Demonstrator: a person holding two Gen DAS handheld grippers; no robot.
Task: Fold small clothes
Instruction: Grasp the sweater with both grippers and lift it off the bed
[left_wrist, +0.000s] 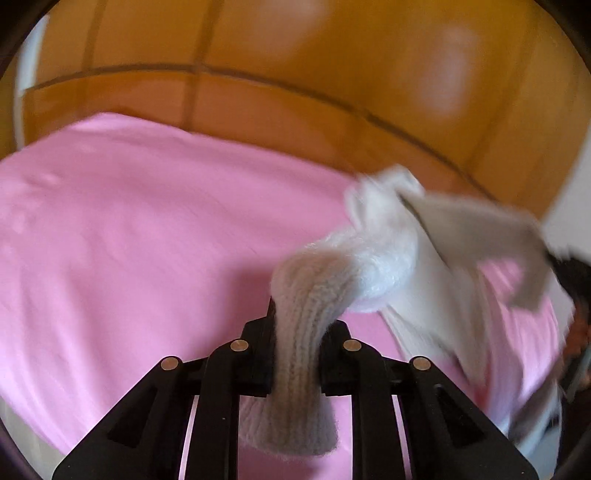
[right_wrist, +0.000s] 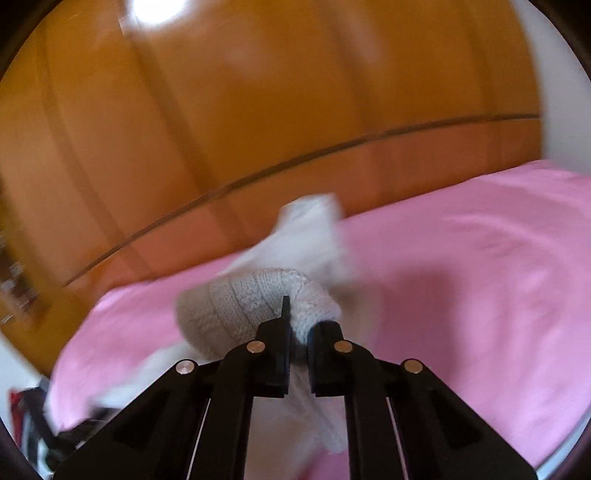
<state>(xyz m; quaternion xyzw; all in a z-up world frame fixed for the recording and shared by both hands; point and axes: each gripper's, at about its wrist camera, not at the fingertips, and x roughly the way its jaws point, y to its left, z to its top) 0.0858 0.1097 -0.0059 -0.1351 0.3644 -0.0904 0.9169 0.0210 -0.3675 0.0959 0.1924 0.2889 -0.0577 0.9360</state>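
Left gripper (left_wrist: 297, 345) & right gripper (right_wrist: 298, 349) both clamped on our white knit sweater (left_wrist: 373, 258); it's lifted over the pink bedsheet (left_wrist: 129, 240).

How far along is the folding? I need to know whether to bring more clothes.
Early. Nothing folded shows on the pink sheet. In hand: the left gripper and the right gripper each pinch the white knit garment, which hangs bunched and twisted between them above the sheet; both views are motion-blurred. Left to do: spread it flat, fold it and set it down.
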